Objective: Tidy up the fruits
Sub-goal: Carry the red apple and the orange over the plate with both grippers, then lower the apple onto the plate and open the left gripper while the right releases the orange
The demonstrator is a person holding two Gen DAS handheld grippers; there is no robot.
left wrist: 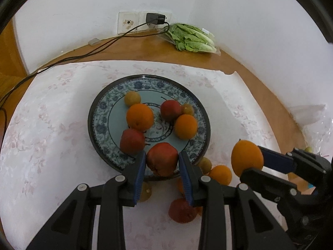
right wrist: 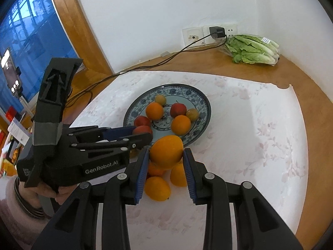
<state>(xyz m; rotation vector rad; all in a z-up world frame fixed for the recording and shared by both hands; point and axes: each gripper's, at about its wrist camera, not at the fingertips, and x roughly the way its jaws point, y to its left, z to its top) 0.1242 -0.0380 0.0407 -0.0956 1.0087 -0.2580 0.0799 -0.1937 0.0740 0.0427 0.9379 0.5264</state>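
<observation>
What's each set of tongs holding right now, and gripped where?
Left tongs: a red apple, pinched across its sides over the plate edge. Right tongs: an orange, pinched across its sides, above the loose fruit.

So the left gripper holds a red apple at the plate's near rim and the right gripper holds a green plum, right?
Not quite. The right gripper holds an orange, not a plum, as the right wrist view shows. The left gripper does hold a red apple at the near rim of the plate.
</observation>
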